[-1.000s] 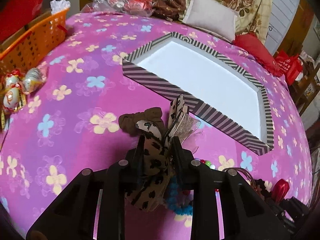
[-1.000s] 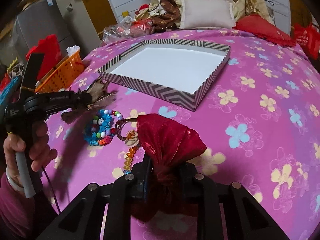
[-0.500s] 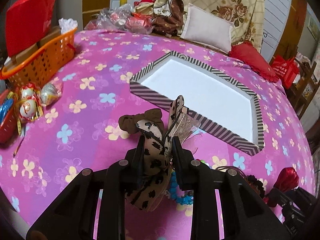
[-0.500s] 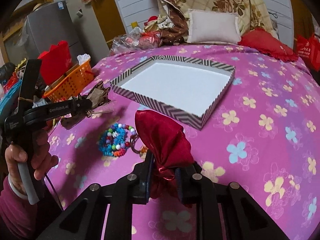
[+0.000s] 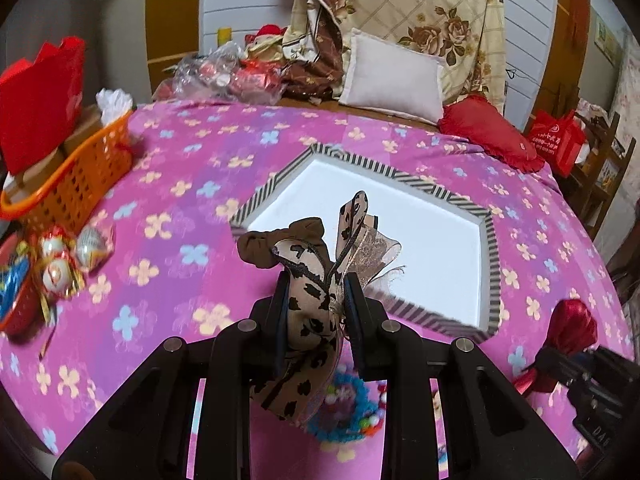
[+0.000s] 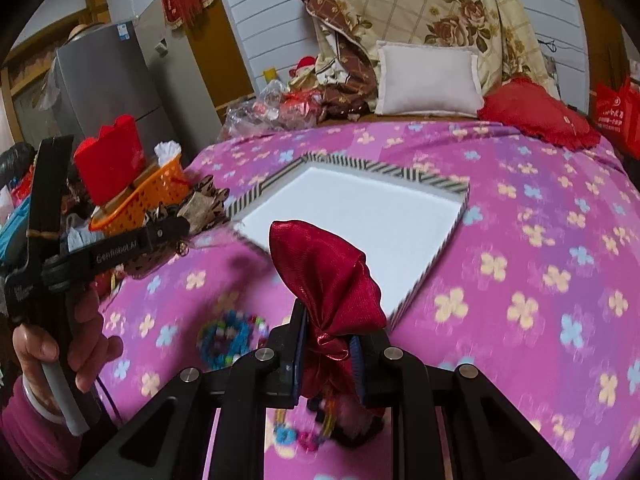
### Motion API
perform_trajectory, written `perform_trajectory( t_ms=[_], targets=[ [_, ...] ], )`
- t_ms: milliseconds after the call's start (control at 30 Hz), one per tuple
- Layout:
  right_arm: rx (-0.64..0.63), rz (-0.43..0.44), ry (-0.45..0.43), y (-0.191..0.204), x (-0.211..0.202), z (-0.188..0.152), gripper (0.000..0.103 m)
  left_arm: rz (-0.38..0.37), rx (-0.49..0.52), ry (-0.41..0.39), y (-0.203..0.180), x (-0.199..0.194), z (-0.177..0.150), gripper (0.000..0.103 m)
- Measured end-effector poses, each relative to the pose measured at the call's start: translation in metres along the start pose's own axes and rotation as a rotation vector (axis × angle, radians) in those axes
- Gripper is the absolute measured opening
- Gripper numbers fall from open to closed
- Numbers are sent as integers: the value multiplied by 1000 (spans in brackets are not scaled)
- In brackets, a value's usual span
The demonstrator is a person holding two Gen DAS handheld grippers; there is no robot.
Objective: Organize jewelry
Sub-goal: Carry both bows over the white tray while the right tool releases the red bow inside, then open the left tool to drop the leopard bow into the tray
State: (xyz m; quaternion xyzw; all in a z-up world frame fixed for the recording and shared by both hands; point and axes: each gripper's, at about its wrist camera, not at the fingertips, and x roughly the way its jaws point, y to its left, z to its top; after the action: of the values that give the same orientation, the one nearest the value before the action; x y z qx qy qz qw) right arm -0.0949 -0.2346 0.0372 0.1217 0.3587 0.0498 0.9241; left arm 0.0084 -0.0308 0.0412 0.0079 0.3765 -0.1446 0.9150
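Floral bedspread beneath raised claws

Orange basket at bedspread's left edge; white pillow, red cushion behind.

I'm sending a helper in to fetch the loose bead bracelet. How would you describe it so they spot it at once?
Start at the pink flowered bedspread and find the striped box with the white inside. The bead bracelet lies on the bedspread in front of the box's near corner, below the two claws. Unlike the leopard bow and red pouch, it is a turquoise ring of mixed coloured beads, held by neither claw.
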Motion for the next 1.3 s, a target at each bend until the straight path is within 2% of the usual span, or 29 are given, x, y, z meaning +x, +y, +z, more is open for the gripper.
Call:
perform_trajectory(
  t_ms=[300, 433, 867, 1000, 1067, 1133, 1300],
  targets=[
    [37, -40, -30, -24, 27, 41, 18, 23, 39, -27, -22, 26, 42, 24],
    [69, -40, 13, -38, 53, 52, 18, 51, 61, -26, -34, 49, 56, 24],
    [73, -52, 219, -55, 133, 38, 18, 109, 77, 119, -42, 131, 45, 24],
    [87, -52, 242, -60, 144, 36, 19, 130, 73, 172, -40, 150, 38, 27],
    [92, -37, 225, -59, 139, 37, 32, 129, 63, 196, -37, 156, 34, 29],
    [81, -57, 198, -56, 131, 39, 62, 128, 57, 209, -35, 159, 32, 37],
    [68, -63, 140, -49, 102, 38, 64, 118, 53, 184, -31, 148, 30, 55]
  ],
)
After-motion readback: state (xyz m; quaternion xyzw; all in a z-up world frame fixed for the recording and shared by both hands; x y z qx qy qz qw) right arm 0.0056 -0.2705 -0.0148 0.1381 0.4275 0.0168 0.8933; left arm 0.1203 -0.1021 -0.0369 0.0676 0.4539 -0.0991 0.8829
